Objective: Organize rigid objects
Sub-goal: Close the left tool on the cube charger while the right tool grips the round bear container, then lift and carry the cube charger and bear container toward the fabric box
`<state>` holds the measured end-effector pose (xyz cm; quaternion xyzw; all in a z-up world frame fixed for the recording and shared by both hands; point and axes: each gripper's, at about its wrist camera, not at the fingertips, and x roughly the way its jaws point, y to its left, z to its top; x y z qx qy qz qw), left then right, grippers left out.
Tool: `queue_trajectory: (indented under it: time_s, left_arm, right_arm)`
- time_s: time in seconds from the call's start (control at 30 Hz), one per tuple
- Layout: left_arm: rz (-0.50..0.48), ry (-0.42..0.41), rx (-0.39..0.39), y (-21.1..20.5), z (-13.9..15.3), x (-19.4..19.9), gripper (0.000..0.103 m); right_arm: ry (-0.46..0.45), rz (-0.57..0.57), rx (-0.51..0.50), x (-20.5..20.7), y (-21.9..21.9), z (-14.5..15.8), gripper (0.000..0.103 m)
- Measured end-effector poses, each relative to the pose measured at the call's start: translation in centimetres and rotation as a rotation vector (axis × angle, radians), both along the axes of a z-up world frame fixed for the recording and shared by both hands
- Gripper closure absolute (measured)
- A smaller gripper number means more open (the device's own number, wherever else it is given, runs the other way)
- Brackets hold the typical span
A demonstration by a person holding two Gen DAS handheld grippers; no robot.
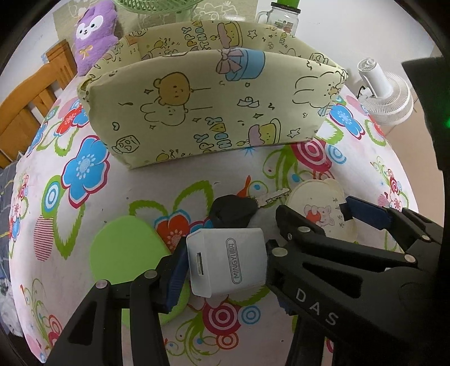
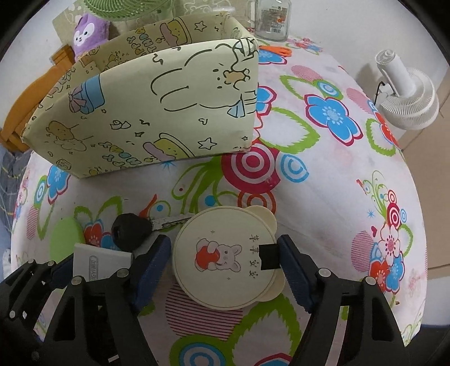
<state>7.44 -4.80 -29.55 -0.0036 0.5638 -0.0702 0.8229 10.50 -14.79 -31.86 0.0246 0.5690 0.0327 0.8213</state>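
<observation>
My left gripper [image 1: 225, 253] is shut on a white USB charger [image 1: 227, 264], held a little above the flowered tablecloth [image 1: 84, 225]. Just behind the charger lies a black-headed key [image 1: 233, 211]. In the right wrist view my right gripper [image 2: 223, 245] straddles a round cream lid with bear ears [image 2: 222, 270], and its blue pads [image 2: 153, 267] sit against both edges of it. The key [image 2: 129, 231] lies to the lid's left. A cream cartoon-print box [image 1: 197, 112] stands open-topped behind these things. The box's inside is hidden.
A flat green disc [image 1: 123, 253] lies under my left fingers. A white desk fan [image 2: 407, 95] stands at the right edge. A glass jar [image 2: 271, 19] and orange scissors [image 2: 275, 50] are behind the box. A purple plush [image 1: 94, 36] and a wooden chair [image 1: 33, 95] are at the left.
</observation>
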Motion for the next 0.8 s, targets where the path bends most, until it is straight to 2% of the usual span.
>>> queue_trajectory:
  time_s: [0.27, 0.8]
  left_arm:
    - [-0.009, -0.007, 0.006, -1.2, 0.0, 0.3, 0.048]
    - [-0.032, -0.079, -0.017, -0.8, 3.7, 0.0, 0.050]
  right_arm:
    - [-0.018, -0.020, 0.013, -1.1, -0.2, 0.7, 0.026]
    - [-0.105, -0.052, 0.001, -2.3, 0.5, 5.3, 0.026]
